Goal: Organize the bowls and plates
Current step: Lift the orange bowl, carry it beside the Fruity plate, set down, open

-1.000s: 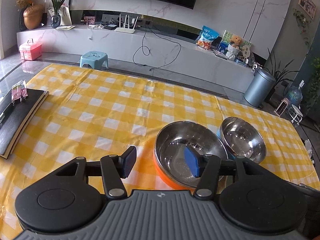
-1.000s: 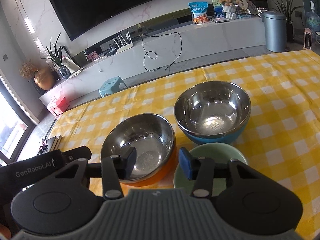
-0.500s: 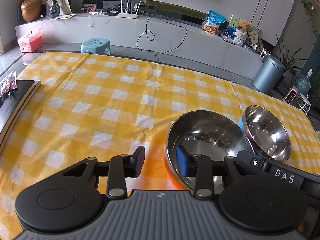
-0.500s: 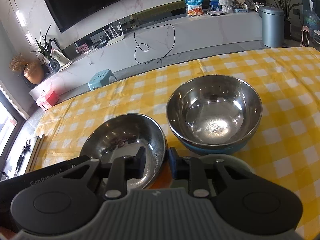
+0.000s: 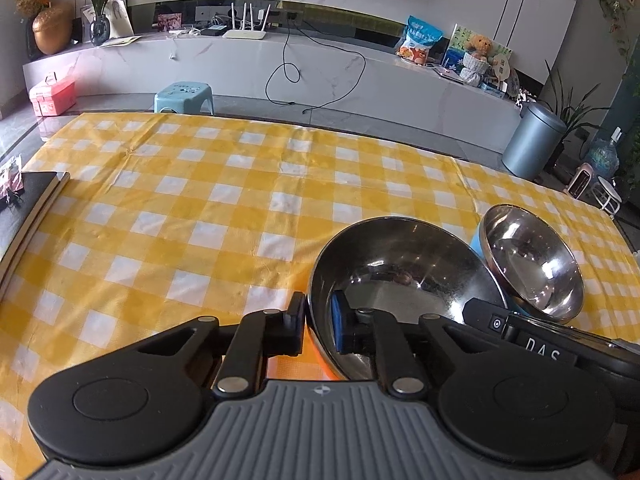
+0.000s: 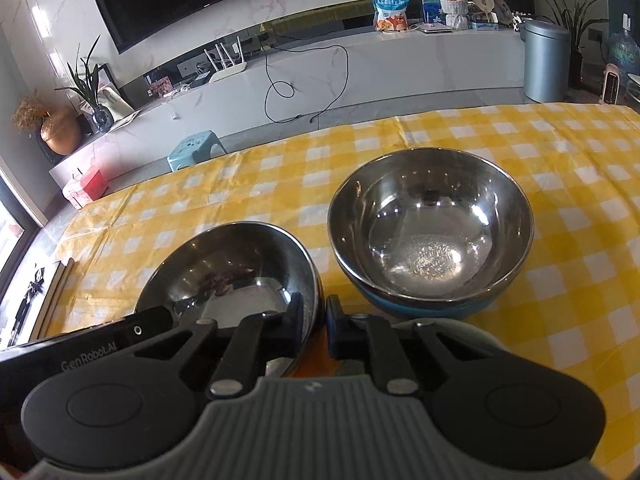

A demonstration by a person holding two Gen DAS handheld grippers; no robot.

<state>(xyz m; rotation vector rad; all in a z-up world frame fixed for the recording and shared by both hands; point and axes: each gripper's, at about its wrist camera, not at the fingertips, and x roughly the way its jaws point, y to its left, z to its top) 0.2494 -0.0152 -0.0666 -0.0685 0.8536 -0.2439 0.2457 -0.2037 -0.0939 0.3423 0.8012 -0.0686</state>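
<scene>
A steel bowl with an orange outside (image 5: 400, 276) sits on the yellow checked tablecloth (image 5: 200, 208). My left gripper (image 5: 318, 326) is shut on its near left rim, one finger inside and one outside. My right gripper (image 6: 316, 326) is shut on the same bowl's (image 6: 236, 280) right rim. A steel bowl with a blue outside (image 6: 430, 228) stands just right of it; it also shows in the left wrist view (image 5: 532, 260). A pale green dish (image 6: 452, 330) lies mostly hidden under my right gripper.
A dark book or board (image 5: 24, 208) lies at the table's left edge. Beyond the table stand a blue stool (image 5: 184, 96), a grey bin (image 5: 532, 144) and a long white TV counter (image 5: 320, 68).
Both grippers have closed from open onto opposite rims of the orange bowl. The bowl now looks tilted and slightly raised in the left wrist view.
</scene>
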